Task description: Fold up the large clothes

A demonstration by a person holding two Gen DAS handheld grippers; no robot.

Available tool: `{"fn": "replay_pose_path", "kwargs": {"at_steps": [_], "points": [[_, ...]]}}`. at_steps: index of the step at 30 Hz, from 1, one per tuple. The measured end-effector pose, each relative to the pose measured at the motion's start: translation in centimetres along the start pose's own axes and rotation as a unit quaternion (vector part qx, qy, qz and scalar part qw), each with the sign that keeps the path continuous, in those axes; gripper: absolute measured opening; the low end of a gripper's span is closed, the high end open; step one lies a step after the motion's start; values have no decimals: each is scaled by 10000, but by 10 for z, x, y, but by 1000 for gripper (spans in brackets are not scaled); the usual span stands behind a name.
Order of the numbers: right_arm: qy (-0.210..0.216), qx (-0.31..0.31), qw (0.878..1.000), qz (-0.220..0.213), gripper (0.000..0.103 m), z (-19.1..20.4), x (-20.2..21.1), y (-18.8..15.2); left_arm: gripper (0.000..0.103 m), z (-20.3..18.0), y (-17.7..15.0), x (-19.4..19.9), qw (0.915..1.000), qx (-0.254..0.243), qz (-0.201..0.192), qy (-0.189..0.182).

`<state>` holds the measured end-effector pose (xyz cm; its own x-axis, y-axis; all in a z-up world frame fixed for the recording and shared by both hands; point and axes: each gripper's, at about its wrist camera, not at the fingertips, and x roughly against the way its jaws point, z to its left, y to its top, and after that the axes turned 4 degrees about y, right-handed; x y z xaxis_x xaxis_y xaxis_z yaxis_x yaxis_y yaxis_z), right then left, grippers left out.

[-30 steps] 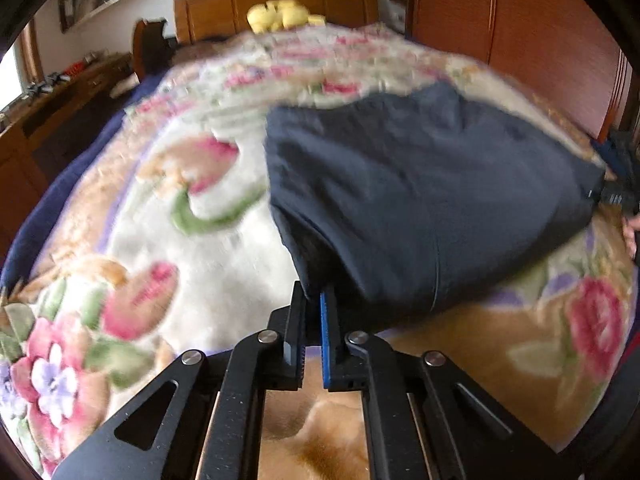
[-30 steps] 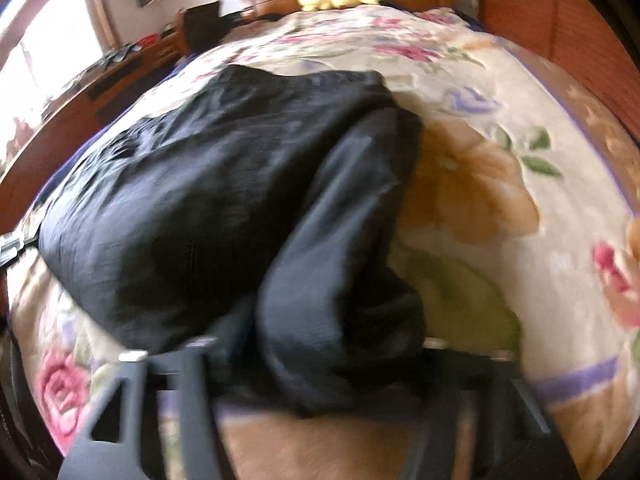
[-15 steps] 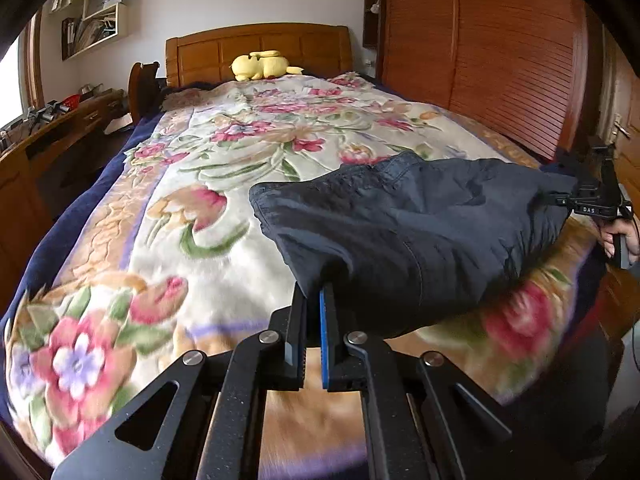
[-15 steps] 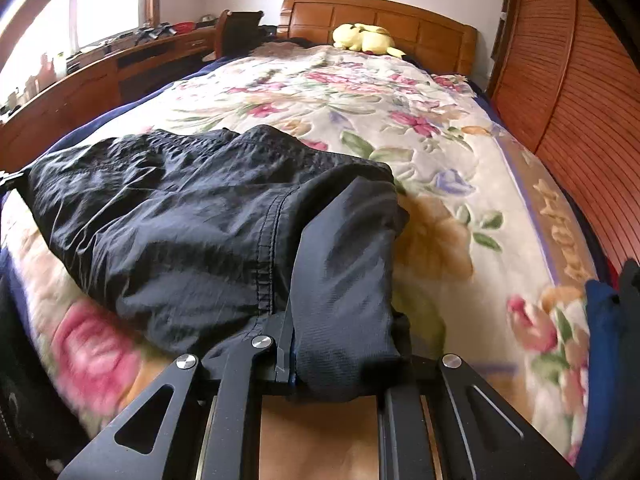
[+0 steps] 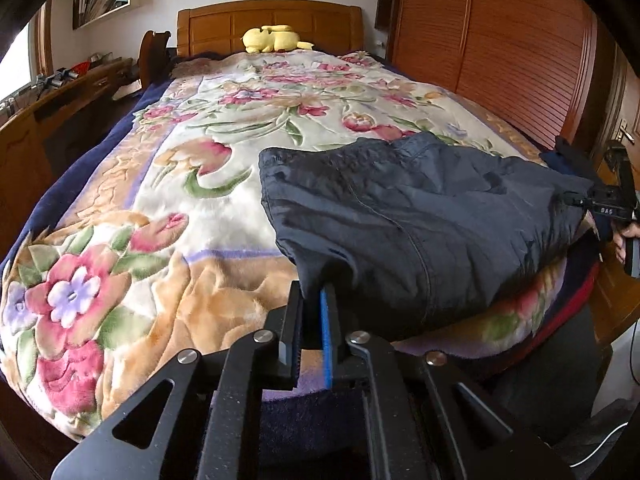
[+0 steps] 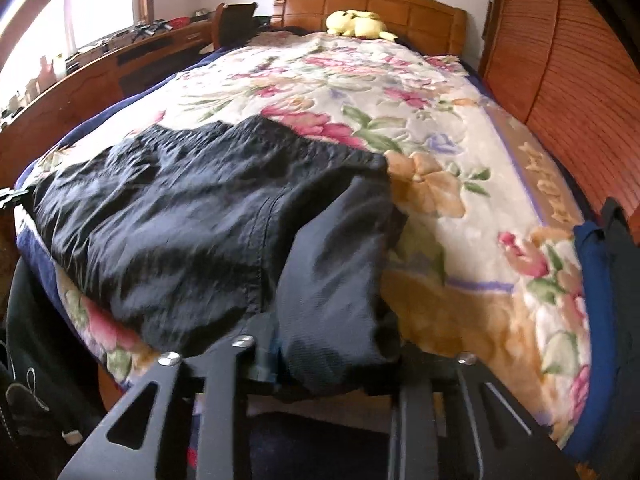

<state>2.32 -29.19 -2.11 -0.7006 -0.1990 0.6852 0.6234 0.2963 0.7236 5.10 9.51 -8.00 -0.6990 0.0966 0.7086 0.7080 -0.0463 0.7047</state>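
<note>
A dark folded garment [image 5: 420, 208] [image 6: 180, 220] lies across the foot of the bed, on the floral blanket [image 5: 160, 200]. My left gripper [image 5: 311, 320] pinches the garment's near left corner at its fingertips, and its jaws are starting to open, with a narrow gap showing between the pads. My right gripper [image 6: 332, 356] is at the garment's other end. Its jaws are opening wide, and a rolled bundle of the cloth [image 6: 340, 300] sags loosely between them. The left wrist view shows the right gripper [image 5: 612, 204] far right, held by a hand [image 5: 628, 236].
A yellow plush toy [image 5: 274, 38] rests against the wooden headboard [image 5: 280, 24]. A slatted wooden wardrobe [image 5: 500, 60] runs along the bed's right side and a desk [image 5: 60, 92] along its left. Blue clothing [image 6: 596, 280] lies on the bed's right edge.
Both grippers have drawn back and up, pulling the garment toward the foot edge. The right jaws have spread apart and the cloth now hangs loose. The left gap has widened slightly.
</note>
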Motion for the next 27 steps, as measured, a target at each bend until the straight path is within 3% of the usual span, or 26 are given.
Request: {"fn": "replay_pose_path", "kwargs": {"at_steps": [1,4,10,20,22,25,27], "points": [[-81,55,9999,-70,55,2,5,4,15,1,0,1,10000,0,-15,5],[-221,181,9992,-272,71,10,20,17,24,6,2,6,9998,78,-192,45],[221,314,9982,-461,72,44,13,54,31,16,7,7,9991,246,-351,-8],[955,555,9937,203,72,100,-116,126,32,11,3,-2,9995,200,-251,-45],[914,559,9932,458,72,102,-148,137,32,11,4,-6,9995,196,-230,-61],[458,535,9929,957,71,99,-190,147,32,9,5,-10,9996,151,-214,-75],[403,447,9925,1063,71,97,-206,150,32,8,5,-12,9997,116,-213,-97]]}}
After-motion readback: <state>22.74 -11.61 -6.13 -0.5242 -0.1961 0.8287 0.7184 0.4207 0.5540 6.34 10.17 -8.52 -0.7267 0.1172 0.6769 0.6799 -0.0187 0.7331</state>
